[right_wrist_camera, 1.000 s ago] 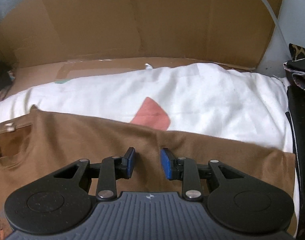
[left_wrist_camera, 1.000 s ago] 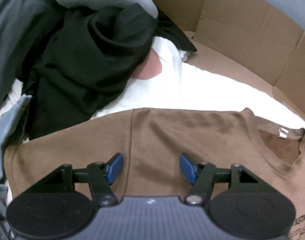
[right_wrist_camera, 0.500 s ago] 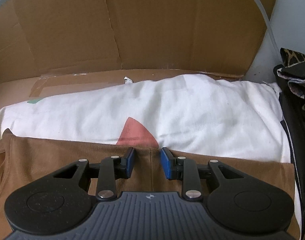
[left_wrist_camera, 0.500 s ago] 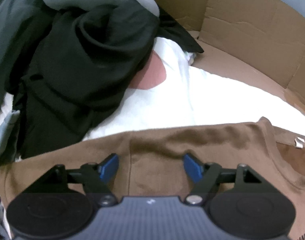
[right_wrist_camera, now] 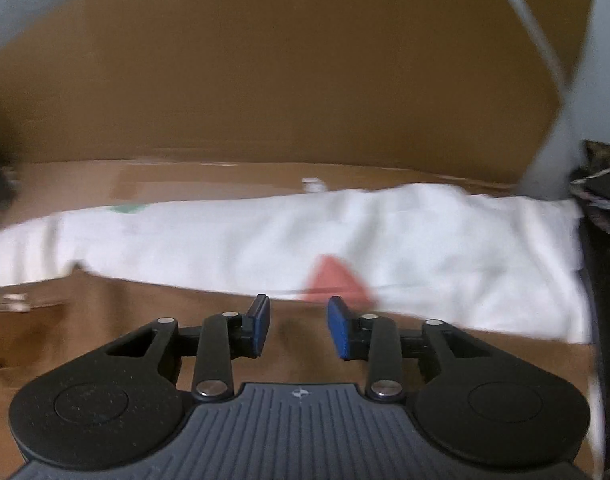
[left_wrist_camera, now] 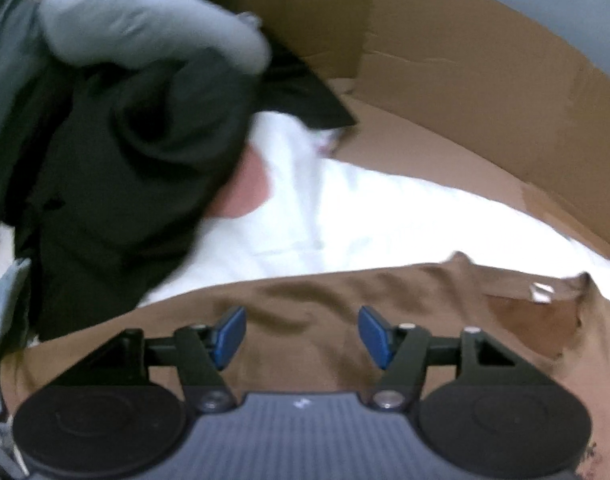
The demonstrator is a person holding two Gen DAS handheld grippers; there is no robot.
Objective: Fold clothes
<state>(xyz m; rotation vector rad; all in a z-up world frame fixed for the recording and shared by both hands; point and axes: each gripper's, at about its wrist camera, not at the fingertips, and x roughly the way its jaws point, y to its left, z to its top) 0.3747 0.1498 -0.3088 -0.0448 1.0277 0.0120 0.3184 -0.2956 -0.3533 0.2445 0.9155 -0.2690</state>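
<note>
— Both grippers gape now?
— Yes; the right gripper (right_wrist_camera: 299, 328) had nearly closed, now it's parted like the left gripper (left_wrist_camera: 301, 336), over the brown shirt (left_wrist_camera: 305, 300) lying on white cloth (right_wrist_camera: 425, 240).

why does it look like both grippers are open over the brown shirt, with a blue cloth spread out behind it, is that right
Not quite: the cloth behind the brown shirt is white with a red patch, as the right wrist view shows. The left gripper and right gripper are indeed open over the shirt.

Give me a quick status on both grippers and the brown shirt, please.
Left gripper open, right gripper open, both empty above brown shirt. Shirt flat on white cloth. Dark clothes pile crowds left side.
</note>
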